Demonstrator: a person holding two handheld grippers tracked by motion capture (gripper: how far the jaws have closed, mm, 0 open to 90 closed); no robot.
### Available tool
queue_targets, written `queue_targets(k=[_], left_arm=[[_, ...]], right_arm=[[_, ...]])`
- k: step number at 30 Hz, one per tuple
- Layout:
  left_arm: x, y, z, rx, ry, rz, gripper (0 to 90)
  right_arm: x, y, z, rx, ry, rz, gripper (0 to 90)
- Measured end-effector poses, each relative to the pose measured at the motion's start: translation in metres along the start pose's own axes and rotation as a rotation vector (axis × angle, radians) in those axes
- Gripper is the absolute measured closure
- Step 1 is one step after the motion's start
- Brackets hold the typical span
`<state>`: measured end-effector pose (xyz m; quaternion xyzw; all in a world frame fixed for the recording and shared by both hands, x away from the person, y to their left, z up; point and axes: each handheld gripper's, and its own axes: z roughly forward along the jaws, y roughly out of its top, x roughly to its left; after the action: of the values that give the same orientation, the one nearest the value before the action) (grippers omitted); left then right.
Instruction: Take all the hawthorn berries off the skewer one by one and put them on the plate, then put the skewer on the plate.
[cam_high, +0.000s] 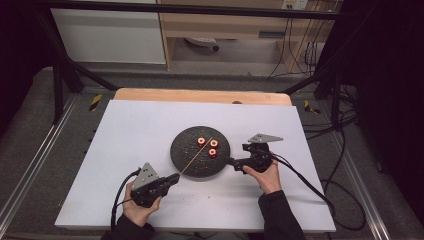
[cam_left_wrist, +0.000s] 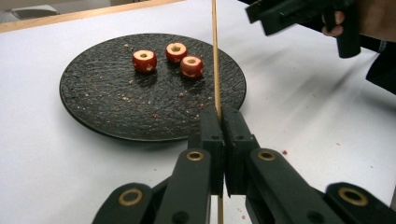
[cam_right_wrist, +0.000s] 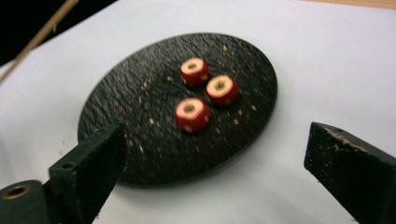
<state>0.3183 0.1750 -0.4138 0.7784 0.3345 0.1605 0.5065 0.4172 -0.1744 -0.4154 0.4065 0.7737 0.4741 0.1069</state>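
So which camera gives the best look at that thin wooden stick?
The left gripper view: the stick runs up mid-frame, clamped in the left tongs. The high view shows it small, slanting over the plate; the right gripper view catches one end.

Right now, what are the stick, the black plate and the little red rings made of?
The stick looks like pale bamboo or wood, thin and matte. The plate seems dark stone or ceramic, rough-textured. The red rings look like cored fruit pieces: red skin, pale flesh, crumbs around.
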Motion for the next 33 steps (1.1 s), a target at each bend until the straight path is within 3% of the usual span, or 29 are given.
queue_targets(k=[15,21,33], left_arm=[[0.005,0.021,0.003,0.021,0.009,0.003,88.1],[0.010,0.029,0.007,0.030,0.016,-0.008,88.0],[0.020,0.049,0.021,0.045,0.033,-0.021,88.0]], right_arm=[[-0.017,-0.054,-0.035,0.051,-0.034,-0.034,0.8],[-0.021,-0.067,-0.044,0.062,-0.037,-0.058,0.8],[-0.025,-0.080,-0.054,0.056,-0.033,-0.053,1.2]])
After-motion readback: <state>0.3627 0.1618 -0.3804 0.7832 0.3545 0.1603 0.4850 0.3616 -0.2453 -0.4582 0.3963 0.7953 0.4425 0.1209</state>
